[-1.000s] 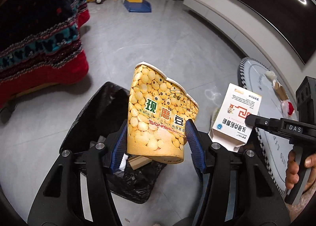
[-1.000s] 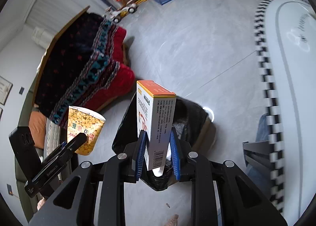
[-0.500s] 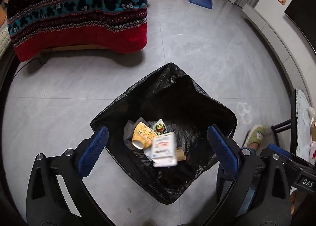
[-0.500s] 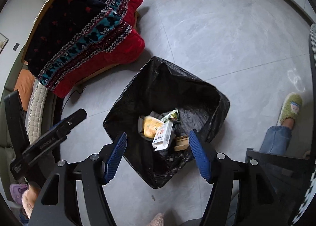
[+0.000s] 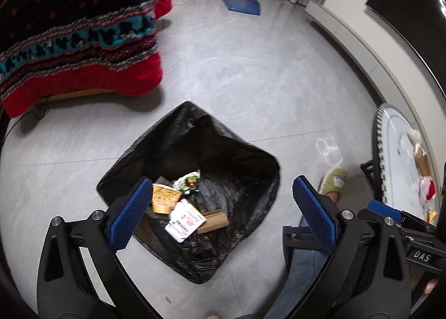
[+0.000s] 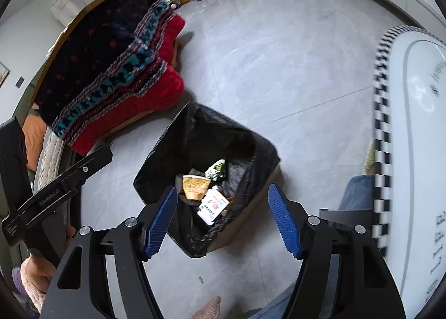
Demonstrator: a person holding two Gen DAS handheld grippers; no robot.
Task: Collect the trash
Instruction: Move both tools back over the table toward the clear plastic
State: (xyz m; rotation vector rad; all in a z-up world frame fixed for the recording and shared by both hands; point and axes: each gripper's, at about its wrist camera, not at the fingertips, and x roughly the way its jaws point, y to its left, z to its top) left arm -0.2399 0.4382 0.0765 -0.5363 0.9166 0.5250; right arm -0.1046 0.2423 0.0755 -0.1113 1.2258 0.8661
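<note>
Both cameras had drawn back and tilted since the half-second-earlier frames, so the black-lined trash bin (image 5: 192,188) sat a little farther off, with its contents unchanged. Held above the floor (image 5: 251,73), the left claw (image 5: 220,213) was spread wide with nothing between its blue pads (image 5: 128,216), and the right claw (image 6: 223,221) was likewise spread and empty. Inside the bin lay the yellow soy-milk cup (image 5: 163,199) on its side, the white medicine box (image 5: 185,220) just beside it, a green wrapper (image 5: 189,181) behind them and a brown cardboard piece (image 5: 213,221) touching the box. The right wrist view showed the same cup (image 6: 195,186) and box (image 6: 213,204), and alone revealed a brown cardboard wall (image 6: 237,228) under the black liner at the bin's near side. Only the left wrist view took in the bench (image 5: 395,157) with scraps lying on it, a green slipper (image 5: 333,182) on the floor and the right claw's body marked DAS at the edge. Only the right wrist view caught the left hand (image 6: 41,266) gripping its tool. A red and black blanket (image 6: 111,68) draped a bed in both views.
</note>
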